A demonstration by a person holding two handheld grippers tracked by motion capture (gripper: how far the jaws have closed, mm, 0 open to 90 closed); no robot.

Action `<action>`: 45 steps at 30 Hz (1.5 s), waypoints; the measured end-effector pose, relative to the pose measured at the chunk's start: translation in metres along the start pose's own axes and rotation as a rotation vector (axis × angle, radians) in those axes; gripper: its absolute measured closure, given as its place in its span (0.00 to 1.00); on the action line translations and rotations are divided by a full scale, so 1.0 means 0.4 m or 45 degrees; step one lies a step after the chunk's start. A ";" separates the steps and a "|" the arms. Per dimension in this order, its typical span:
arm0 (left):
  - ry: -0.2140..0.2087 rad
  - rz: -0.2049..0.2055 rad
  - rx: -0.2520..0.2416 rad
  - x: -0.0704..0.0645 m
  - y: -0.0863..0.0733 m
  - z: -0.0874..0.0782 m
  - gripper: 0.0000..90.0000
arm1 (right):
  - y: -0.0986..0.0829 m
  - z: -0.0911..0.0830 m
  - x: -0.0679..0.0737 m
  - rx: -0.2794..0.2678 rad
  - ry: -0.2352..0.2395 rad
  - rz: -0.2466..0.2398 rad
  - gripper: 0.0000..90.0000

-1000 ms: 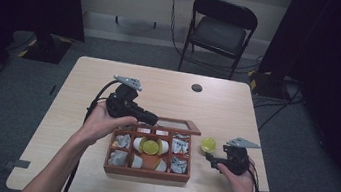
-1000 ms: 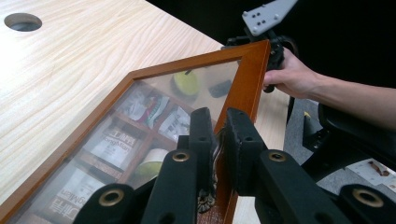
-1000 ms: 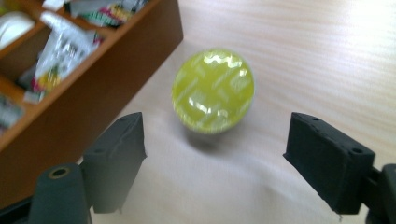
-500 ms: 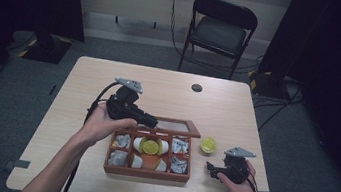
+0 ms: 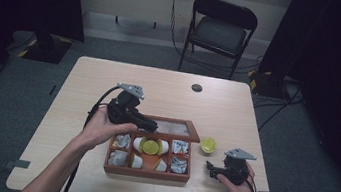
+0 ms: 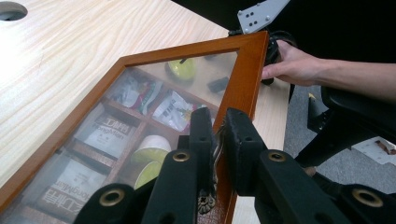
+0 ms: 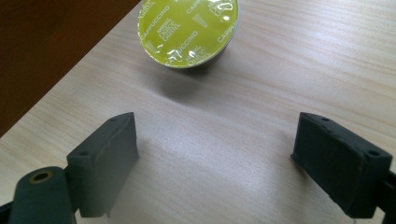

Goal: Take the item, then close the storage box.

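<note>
One green capsule point(image 7: 187, 31) lies ahead of the wide-open right claw point(image 7: 233, 163); left claw point(image 6: 219, 140) pinches the lid point(image 6: 243, 84).

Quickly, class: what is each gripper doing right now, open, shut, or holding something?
Left gripper: shut on the box lid.
Right gripper: open, holding nothing; the green capsule lies ahead.

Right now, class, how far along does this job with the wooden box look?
Done: the yellow-green capsule sits on the table beside the wooden box. In hand: the left gripper clamps the lid, holding it raised. Left: the right gripper, jaws open, holds nothing; closing the lid, probably.
</note>
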State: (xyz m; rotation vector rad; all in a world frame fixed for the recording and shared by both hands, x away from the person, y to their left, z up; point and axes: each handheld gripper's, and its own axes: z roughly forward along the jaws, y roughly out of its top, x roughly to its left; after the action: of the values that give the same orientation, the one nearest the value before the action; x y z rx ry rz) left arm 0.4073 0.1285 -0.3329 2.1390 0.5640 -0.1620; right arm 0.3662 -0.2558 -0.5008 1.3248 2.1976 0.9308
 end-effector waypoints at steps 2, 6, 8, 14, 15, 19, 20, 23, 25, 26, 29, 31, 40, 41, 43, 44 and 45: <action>-0.001 -0.001 0.004 -0.001 -0.004 0.002 0.91 | 0.000 0.000 0.000 0.000 0.000 -0.001 0.14; -0.002 0.009 0.011 -0.005 -0.009 0.005 0.91 | 0.000 0.000 0.000 0.000 0.000 0.000 0.14; -0.005 0.005 0.016 -0.006 -0.012 0.008 0.91 | 0.000 0.000 0.000 0.000 0.000 -0.001 0.14; 0.006 0.009 0.014 -0.012 -0.018 0.010 0.91 | 0.000 0.000 0.000 0.000 0.000 -0.001 0.14; 0.010 0.008 0.010 -0.014 -0.020 0.012 0.91 | 0.000 0.000 0.000 0.000 0.000 -0.001 0.14; 0.015 0.027 0.036 -0.020 -0.024 0.017 0.91 | 0.000 0.000 0.000 0.000 0.000 -0.001 0.14; 0.016 0.031 0.041 -0.021 -0.025 0.019 0.91 | 0.000 0.000 0.000 0.000 0.000 -0.001 0.14; 0.009 0.037 0.042 -0.022 -0.030 0.022 0.91 | 0.000 0.000 0.000 0.000 0.000 -0.001 0.14; 0.009 0.045 0.045 -0.024 -0.034 0.025 0.91 | 0.000 0.000 0.000 0.000 0.000 0.000 0.14; 0.007 0.046 0.044 -0.025 -0.037 0.025 0.91 | 0.000 0.000 0.000 0.000 0.000 -0.001 0.14; 0.006 0.057 0.048 -0.026 -0.042 0.029 0.91 | 0.000 0.000 0.000 0.000 0.000 -0.001 0.14; 0.000 0.053 0.056 -0.027 -0.045 0.032 0.91 | 0.000 0.000 0.000 0.000 0.000 -0.001 0.14; 0.007 0.068 0.082 -0.034 -0.057 0.043 0.91 | 0.000 0.000 0.000 0.000 0.000 -0.001 0.14; 0.005 0.071 0.089 -0.035 -0.057 0.045 0.91 | 0.000 0.000 0.000 0.000 0.001 0.000 0.14; 0.028 0.086 0.098 -0.044 -0.060 0.049 0.91 | 0.000 0.000 0.000 0.000 0.000 -0.001 0.14; 0.035 0.094 0.112 -0.047 -0.061 0.051 0.91 | 0.000 0.000 0.000 0.000 0.000 -0.001 0.14; 0.038 0.098 0.119 -0.048 -0.062 0.054 0.91 | 0.000 0.000 0.000 0.000 0.000 -0.001 0.14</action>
State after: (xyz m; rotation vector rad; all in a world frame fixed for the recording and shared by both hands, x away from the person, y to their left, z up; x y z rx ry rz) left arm 0.3808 0.1171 -0.3581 2.2534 0.4984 -0.1160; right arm 0.3663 -0.2558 -0.5008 1.3239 2.1980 0.9309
